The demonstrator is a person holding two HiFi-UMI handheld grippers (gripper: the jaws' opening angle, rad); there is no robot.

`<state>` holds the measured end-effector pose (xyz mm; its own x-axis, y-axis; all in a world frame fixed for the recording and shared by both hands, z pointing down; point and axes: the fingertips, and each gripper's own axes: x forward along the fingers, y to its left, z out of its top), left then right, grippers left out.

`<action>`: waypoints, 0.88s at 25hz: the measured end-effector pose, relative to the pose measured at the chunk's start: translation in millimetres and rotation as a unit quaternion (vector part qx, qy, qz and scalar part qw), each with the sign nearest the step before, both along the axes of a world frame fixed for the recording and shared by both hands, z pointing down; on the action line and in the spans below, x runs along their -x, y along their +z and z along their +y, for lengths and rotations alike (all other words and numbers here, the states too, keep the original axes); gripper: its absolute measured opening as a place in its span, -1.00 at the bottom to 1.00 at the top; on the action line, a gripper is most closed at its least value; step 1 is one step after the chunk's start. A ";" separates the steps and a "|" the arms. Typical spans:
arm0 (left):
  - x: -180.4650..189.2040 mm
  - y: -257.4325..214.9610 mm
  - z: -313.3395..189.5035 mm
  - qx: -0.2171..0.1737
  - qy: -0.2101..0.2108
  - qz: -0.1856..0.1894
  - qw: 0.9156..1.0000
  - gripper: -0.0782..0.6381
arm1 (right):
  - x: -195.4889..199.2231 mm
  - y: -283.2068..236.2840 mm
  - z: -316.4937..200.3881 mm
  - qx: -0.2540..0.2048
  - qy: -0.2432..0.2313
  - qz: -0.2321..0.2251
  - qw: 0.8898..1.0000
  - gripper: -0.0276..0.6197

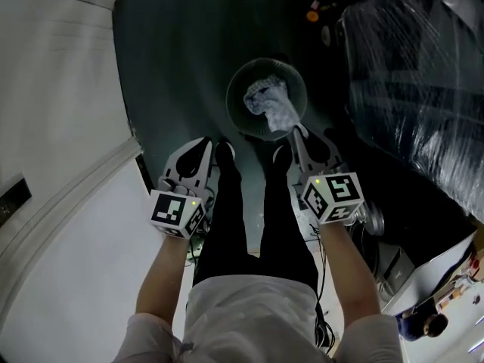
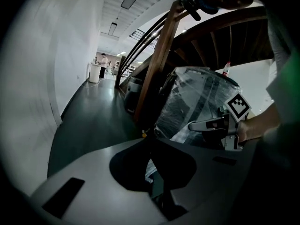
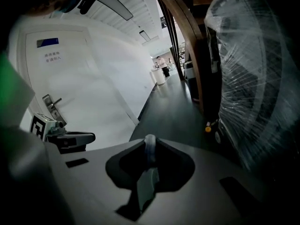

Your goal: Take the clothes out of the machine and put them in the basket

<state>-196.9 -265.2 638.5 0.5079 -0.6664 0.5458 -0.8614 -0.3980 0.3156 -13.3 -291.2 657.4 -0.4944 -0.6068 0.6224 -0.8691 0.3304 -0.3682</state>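
In the head view a round grey basket [image 1: 236, 82] stands on the dark floor in front of the person's feet, with a pale bluish cloth [image 1: 268, 100] bunched inside it. My right gripper [image 1: 296, 133] hangs just over the basket's near rim, and the cloth reaches up to its tips. In the right gripper view its jaws [image 3: 150, 142] are shut on a thin fold of that cloth [image 3: 149, 154]. My left gripper [image 1: 208, 144] hovers left of the basket, apart from the cloth. Its jaws [image 2: 146, 137] meet at the tips; a pale scrap shows behind them, unclear what.
A white door and wall [image 1: 53, 127] run along the left. A large plastic-wrapped object [image 1: 416, 74] stands at the right, beside a wooden stair rail [image 2: 157, 55]. White equipment [image 1: 431, 286] sits at the lower right. The person's black-clad legs [image 1: 249, 218] stand between the grippers.
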 end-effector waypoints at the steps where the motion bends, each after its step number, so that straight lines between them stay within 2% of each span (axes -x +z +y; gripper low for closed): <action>1: -1.5 10.8 3.1 0.009 0.002 0.000 1.000 -0.73 | 0.3 12.8 3.8 0.012 0.002 0.000 1.000 -0.82; 10: -11.2 103.9 16.1 0.065 0.015 -0.009 0.998 -0.73 | -1.7 123.7 21.7 0.088 0.005 0.008 0.996 -0.82; 22: -14.9 205.0 14.2 0.111 0.027 -0.019 0.993 -0.73 | -7.9 248.5 6.0 0.141 0.004 0.056 0.988 -0.81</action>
<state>-182.0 -251.0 843.5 0.5153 -0.4999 0.6961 -0.8541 -0.3671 0.3685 -5.4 -285.2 905.9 -0.4076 -0.4052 0.8184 -0.9122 0.2207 -0.3451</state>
